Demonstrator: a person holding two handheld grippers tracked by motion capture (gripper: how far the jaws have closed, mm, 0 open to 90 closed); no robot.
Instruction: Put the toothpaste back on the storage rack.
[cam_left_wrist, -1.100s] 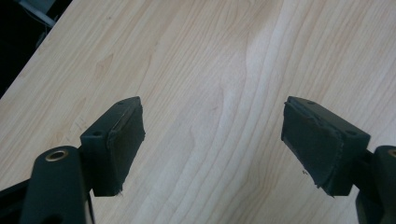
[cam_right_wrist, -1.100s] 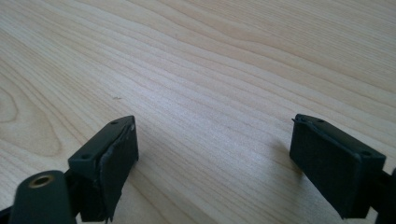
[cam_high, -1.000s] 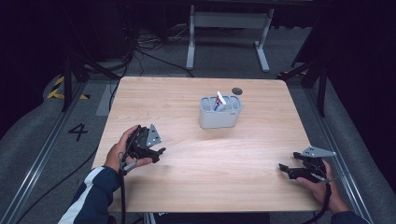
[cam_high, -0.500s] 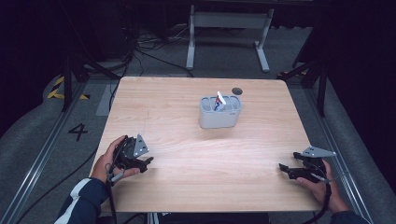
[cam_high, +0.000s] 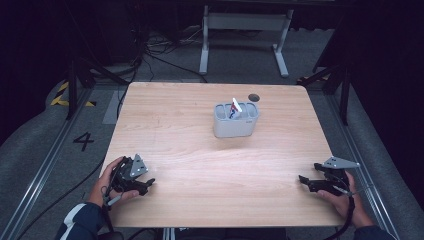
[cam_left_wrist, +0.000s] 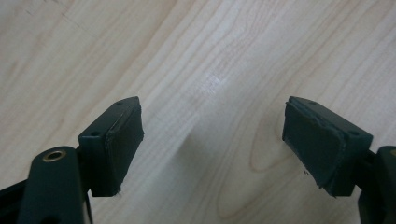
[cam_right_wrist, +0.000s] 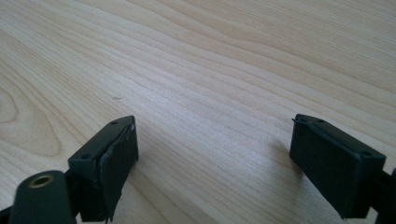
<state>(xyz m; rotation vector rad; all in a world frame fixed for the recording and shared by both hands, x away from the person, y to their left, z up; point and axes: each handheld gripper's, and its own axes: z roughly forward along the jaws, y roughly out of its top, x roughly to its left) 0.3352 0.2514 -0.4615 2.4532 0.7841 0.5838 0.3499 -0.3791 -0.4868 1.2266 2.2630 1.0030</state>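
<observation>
Down at the lower left of the high view, the left gripper (cam_high: 148, 182) lies low over the table (cam_high: 200, 150) near its front left corner, in the person's left hand (cam_high: 111, 181). Its own view shows the two black jaws standing wide apart with only bare wood between the pads (cam_left_wrist: 123, 140); it grips nothing. At the lower right of the high view, the right gripper (cam_high: 303, 180) sits near the table's front right corner in the right hand (cam_high: 345, 200), and its own view shows its pads (cam_right_wrist: 116, 161) likewise spread wide over bare wood, with nothing held. Whether either gripper actually touches the tabletop is hard to tell. Well apart from both, in the upper middle of the high view, stands a small grey bin (cam_high: 235, 124) with something white, red and blue poking out of its top; it is too small to make out. Just behind it is a dark round spot (cam_high: 254, 97). Both sleeves are cut off by the bottom edge.
</observation>
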